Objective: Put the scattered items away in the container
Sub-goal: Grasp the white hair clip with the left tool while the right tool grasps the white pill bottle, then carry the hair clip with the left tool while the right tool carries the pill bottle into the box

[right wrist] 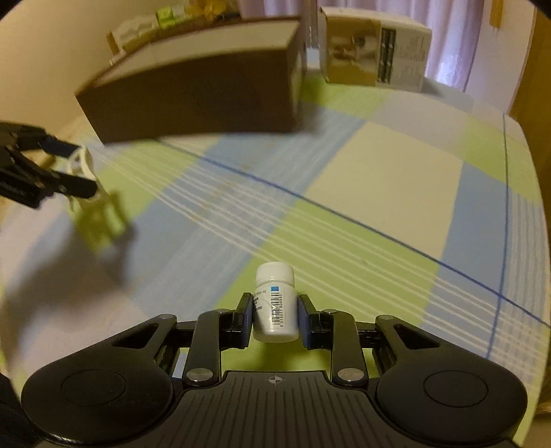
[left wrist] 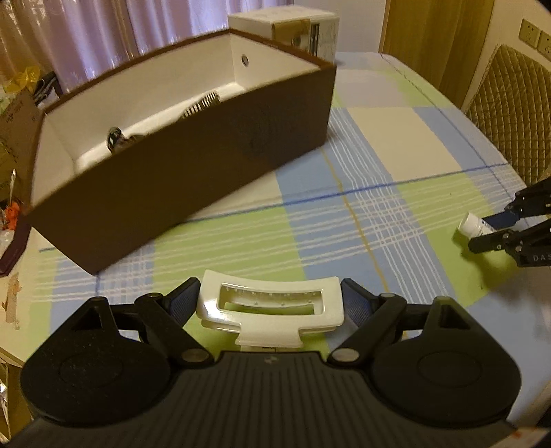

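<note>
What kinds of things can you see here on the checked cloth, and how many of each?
Brown open box: 1
White hair claw clip, held in the left gripper: 1
White pill bottle, held in the right gripper: 1
Printed carton behind the box: 1
Items showing inside the box, a comb and a shiny blurred thing: 2
Total: 6

We note a worktop under a green, blue and cream checked cloth (left wrist: pixel 396 144), a white printed cardboard carton (right wrist: pixel 375 48) at its far end, pale curtains (left wrist: pixel 103 24) behind, and a quilted chair back (left wrist: pixel 513 113) beside.

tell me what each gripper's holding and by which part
Left gripper: white hair claw clip, by its two ends. Right gripper: small white bottle, by its sides.
</note>
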{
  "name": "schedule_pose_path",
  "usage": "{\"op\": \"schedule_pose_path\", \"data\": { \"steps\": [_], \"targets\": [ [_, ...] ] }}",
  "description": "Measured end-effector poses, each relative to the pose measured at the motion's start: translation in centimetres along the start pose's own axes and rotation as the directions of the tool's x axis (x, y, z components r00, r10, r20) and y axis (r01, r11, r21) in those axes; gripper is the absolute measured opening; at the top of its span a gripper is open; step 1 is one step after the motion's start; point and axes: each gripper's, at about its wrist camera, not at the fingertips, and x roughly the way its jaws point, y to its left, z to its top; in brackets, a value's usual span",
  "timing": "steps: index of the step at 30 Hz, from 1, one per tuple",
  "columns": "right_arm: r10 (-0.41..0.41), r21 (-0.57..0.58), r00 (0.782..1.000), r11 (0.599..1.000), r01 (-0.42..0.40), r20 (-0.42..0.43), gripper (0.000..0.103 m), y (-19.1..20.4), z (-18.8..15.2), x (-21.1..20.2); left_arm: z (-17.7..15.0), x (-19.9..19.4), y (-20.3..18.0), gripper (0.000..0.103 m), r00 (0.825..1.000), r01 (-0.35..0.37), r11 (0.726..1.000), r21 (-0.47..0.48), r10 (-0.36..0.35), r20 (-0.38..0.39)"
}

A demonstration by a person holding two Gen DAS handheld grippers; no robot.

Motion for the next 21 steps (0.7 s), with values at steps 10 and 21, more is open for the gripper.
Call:
{"op": "schedule_pose_path", "data": {
  "steps": [10,21],
  "targets": [
    [0.111,-0.005,0.982,0.994,-0.112,0.153,0.024,3.8,7.4,-1.0,3.6,-4.6,4.1,0.085,0.990,-0.013,1.000,-0.001,0.013,0.137],
    [0.077,-0.049,0.961,0.997,-0.066,0.266,0.024,6.8,17.4,0.1,8.5,-6.0,10.0,0.085,0.973,-0.047,0.998,0.042,0.036,0.228]
  ]
}}
